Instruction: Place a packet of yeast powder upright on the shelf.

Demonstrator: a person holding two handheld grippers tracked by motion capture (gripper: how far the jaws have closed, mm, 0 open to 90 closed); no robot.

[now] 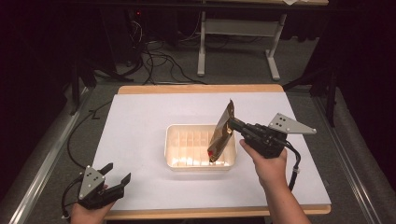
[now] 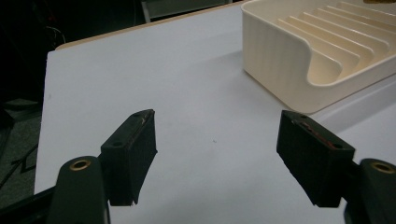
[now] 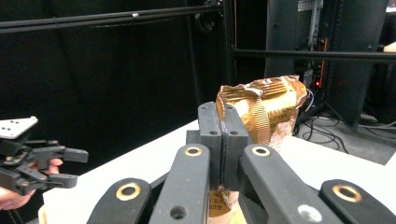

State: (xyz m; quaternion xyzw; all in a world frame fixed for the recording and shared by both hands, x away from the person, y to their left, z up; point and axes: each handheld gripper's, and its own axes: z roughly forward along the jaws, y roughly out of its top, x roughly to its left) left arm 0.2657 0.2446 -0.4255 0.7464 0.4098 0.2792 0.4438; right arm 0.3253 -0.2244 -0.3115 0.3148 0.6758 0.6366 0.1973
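The high view shows the right gripper (image 1: 232,123) holding a gold foil packet (image 1: 221,135) tilted over the cream tray (image 1: 173,140) at the centre of the tabletop (image 1: 135,140). The packet's lower end sits inside the tray at its 3 o'clock end. The right gripper view shows the fingers (image 3: 210,135) pressed together on the packet's crinkled edge (image 3: 261,105). The left gripper (image 1: 116,173), at 7 o'clock on the tabletop, has its fingers (image 2: 133,149) spread wide, holding nothing. In the left gripper view the ribbed tray (image 2: 280,60) is cut off at the frame edge.
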